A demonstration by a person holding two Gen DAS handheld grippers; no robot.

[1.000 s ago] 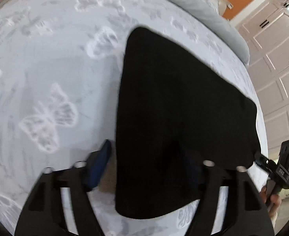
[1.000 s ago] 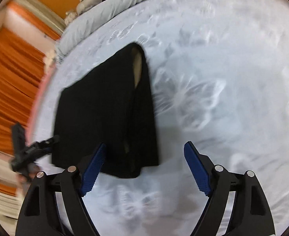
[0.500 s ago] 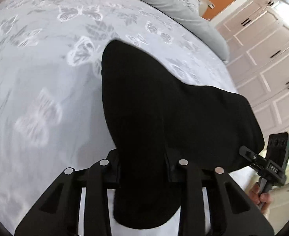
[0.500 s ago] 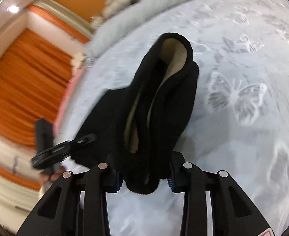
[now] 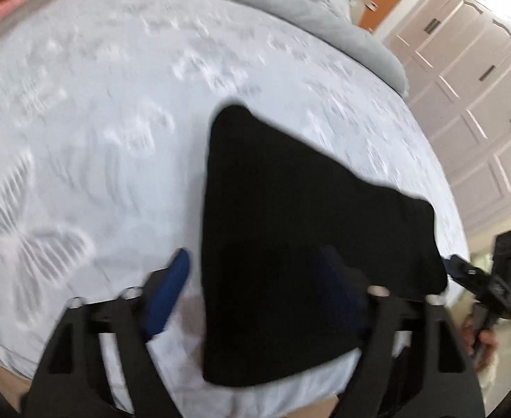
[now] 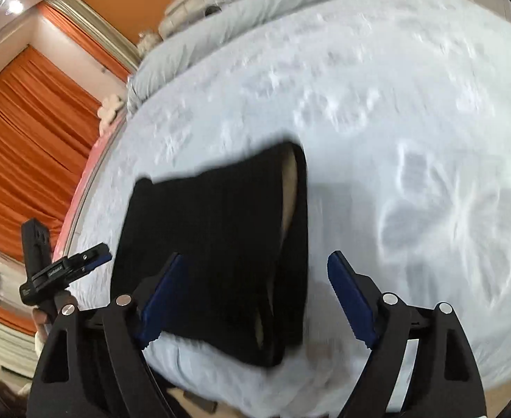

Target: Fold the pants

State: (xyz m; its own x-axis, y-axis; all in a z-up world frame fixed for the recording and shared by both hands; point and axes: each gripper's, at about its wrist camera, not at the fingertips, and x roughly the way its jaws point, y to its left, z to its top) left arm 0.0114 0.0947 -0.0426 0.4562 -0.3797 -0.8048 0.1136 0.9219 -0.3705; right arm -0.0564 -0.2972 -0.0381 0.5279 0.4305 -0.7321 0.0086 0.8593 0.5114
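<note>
Since half a second back, let go of by both: left tool (image 5: 255, 278) and right tool (image 6: 255, 278), jaws opening and pads clear of cloth, above black pants (image 5: 300, 226) lying folded near the bed (image 5: 98, 104) edge.

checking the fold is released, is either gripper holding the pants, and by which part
Nothing is held. The pants lie on the bed; the left gripper and right gripper are opening, their fingers clear of the cloth.
</note>
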